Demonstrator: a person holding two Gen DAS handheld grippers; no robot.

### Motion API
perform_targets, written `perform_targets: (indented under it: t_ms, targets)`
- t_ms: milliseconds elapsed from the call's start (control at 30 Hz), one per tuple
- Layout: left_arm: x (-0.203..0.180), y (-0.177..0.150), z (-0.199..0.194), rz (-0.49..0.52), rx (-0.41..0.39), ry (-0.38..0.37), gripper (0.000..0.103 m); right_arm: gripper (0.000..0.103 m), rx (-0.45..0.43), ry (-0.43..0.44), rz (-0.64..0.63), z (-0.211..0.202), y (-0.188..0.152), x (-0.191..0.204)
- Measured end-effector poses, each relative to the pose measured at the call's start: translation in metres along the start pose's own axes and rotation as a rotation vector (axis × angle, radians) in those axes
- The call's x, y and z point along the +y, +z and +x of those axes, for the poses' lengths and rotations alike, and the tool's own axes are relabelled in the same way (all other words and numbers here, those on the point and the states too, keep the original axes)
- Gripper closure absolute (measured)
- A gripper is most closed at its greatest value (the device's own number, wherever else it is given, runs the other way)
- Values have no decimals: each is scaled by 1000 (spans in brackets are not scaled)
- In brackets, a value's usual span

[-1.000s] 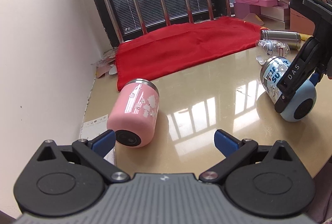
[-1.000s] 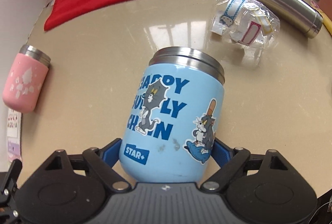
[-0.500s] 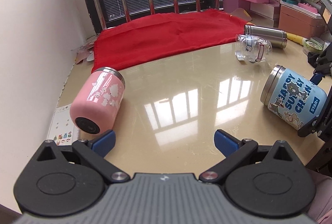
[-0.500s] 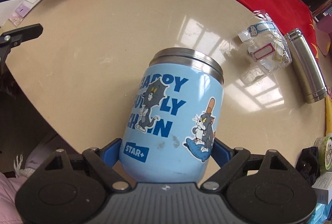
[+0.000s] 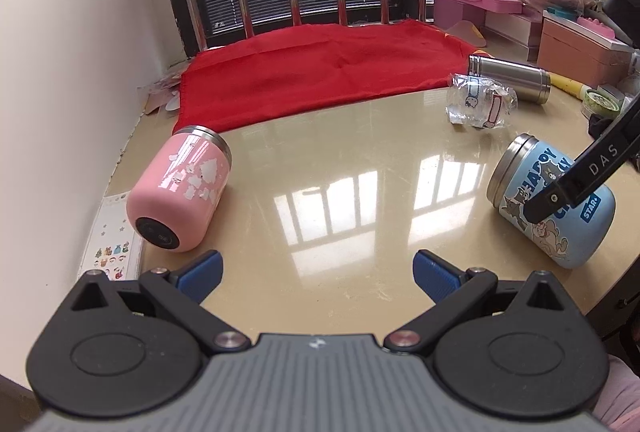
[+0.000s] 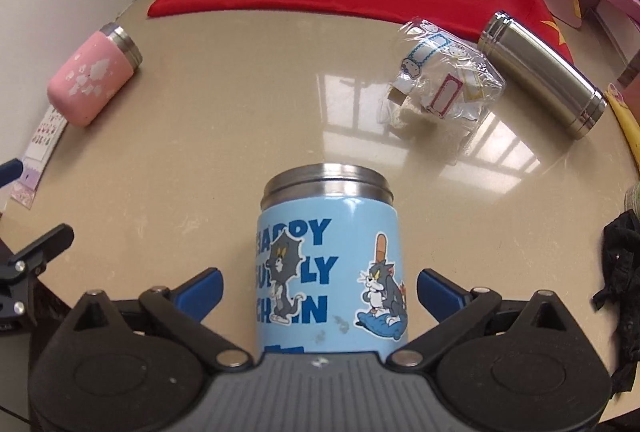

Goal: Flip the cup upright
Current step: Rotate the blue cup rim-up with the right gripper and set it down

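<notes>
Two cups on the beige surface (image 5: 320, 167), both lying on their sides. Left wrist view, left to right: sticker sheet (image 5: 112, 244) at the left edge by the wall, then pink cup (image 5: 180, 191) on its side, base toward the camera, steel rim pointing at the red cloth (image 5: 320, 71) in the upper middle. Left hand-held gripper (image 5: 316, 272) at bottom centre, jaws spread wide, nothing between them, pink cup just beyond the left blue pad. Right of centre: crinkled clear plastic packet (image 5: 480, 103), steel flask (image 5: 512, 79) lying behind it. Far right: blue cup (image 5: 548, 207) tilted on its side, rim up-left, black finger of the other tool crossing in front of it. Right wrist view: pink cup (image 6: 94, 71) upper left, blue cup (image 6: 328, 264) centre between the pads of the right hand-held gripper (image 6: 320, 292), jaws spread, visible gap each side, no contact at the pads. Packet (image 6: 440, 79) and flask (image 6: 540, 71) upper right.
</notes>
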State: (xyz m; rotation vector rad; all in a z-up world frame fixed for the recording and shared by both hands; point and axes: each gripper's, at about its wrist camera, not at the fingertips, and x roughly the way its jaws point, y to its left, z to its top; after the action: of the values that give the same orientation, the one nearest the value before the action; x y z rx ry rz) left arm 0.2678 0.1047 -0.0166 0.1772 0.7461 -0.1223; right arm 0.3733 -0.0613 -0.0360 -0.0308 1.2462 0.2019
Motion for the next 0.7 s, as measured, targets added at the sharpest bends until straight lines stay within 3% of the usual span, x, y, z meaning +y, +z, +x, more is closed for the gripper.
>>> perform_targets:
  t_ms: [100,333,400,567,700]
  targets:
    - [2,2,1,-31,3,-10,0,0,-1,-7,66,9,6,-8]
    - [-5,3,3,-9,10,-29,0,1,27,-23,76,35,11,-11]
    - [-9,3,3,5,11,-41,0,16,25,-22,72,36,12,-11]
    - [-16,2,6,21,24,-47,0,18,12,-16,55,31,7,-11]
    - [-19,2,6,24,26,-49,0,18,-50,8,34,22,-3,-11]
